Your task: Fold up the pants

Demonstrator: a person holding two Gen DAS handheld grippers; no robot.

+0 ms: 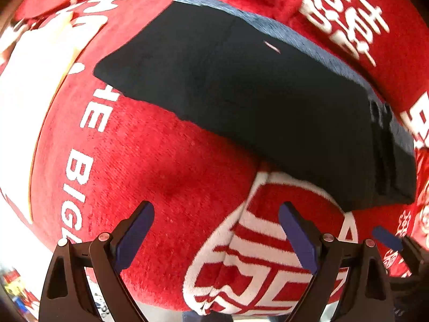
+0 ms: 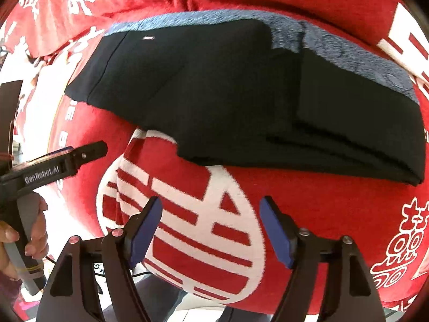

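folding looks done or nearly so: black pants (image 2: 228,94) lie stacked in a compact rectangle on the red printed blanket (image 2: 321,214), both left gripper (image 1: 215,236) and right gripper (image 2: 210,230) spread wide, holding nothing

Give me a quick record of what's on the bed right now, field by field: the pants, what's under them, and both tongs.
pants: black pants, folded into a flat stack with layered edges on one end
waistband: grey-blue band along the far edge
surface: red blanket with white lettering
left tongs: open, nothing between them, short of the pants
right tongs: open, empty, over the blanket
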